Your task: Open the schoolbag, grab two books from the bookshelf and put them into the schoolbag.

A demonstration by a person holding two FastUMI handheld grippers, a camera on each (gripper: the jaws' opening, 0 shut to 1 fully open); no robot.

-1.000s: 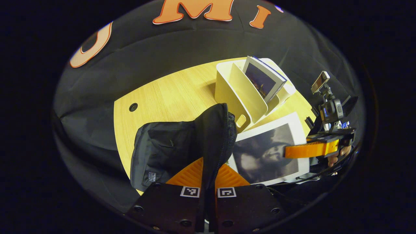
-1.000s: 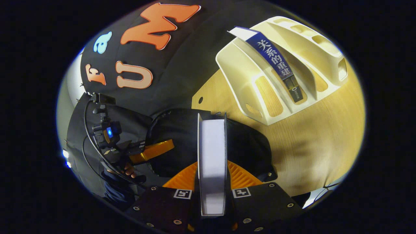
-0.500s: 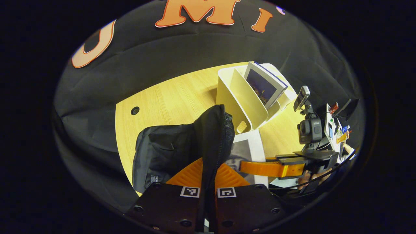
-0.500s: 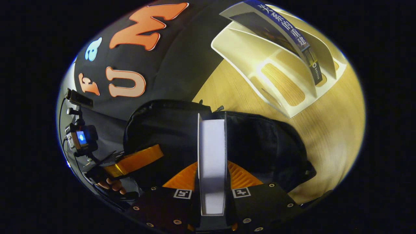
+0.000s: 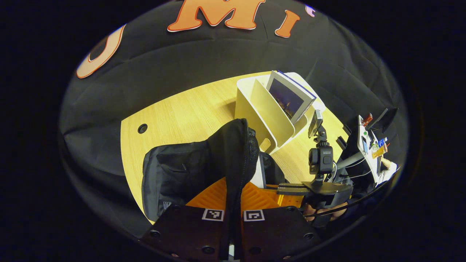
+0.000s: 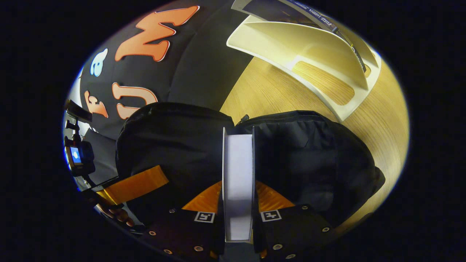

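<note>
The black schoolbag [image 5: 174, 171] lies on the wooden table [image 5: 182, 109]. My left gripper [image 5: 233, 185] is shut on the bag's zipped flap [image 5: 236, 145] and holds it up. My right gripper [image 6: 238, 187] is shut on a white-edged book [image 6: 238, 171], held edge-on at the open mouth of the schoolbag [image 6: 174, 138]. In the left gripper view that book [image 5: 259, 171] shows just behind the flap, with the right gripper [image 5: 287, 190] beside it. A second book [image 5: 288, 95] leans in the cream bookshelf [image 5: 262, 112]. The left gripper [image 6: 131, 183] is at the bag's left side.
The bookshelf [image 6: 302, 40] stands just beyond the bag, with its book [image 6: 291, 7] at the top edge. A round cable hole [image 5: 142, 128] sits near the table's far left. A cluttered desk [image 5: 367, 142] lies off to the right.
My right gripper has carried the book down and leftward, from over the table to the bag's mouth. The bag looms larger in the right gripper view. My left gripper keeps hold of the flap.
</note>
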